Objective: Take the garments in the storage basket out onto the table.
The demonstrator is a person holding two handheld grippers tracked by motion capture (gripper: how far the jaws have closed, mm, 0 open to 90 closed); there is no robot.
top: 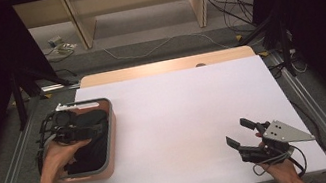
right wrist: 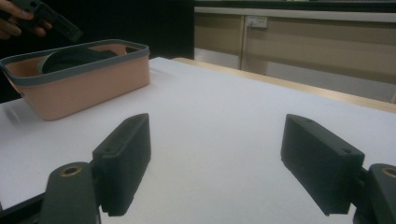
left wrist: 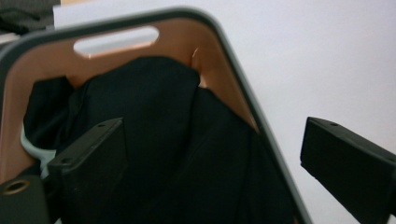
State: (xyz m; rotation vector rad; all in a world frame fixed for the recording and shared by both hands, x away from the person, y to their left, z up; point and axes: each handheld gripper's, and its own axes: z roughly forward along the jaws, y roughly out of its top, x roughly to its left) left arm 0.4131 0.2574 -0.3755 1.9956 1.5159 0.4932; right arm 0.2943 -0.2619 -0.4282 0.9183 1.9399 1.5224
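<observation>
High view: pink plastic basket with grey rim (top: 110, 146) at the left edge of the white table (top: 181, 118), holding crumpled black cloth (top: 91, 152). Left gripper (top: 89, 130) above the basket, jaws spread wide, nothing between them; one jaw over the cloth, the other outside the rim. Right gripper (top: 240, 132) near the table's front right corner, well apart from the basket, jaws wide, empty.
</observation>
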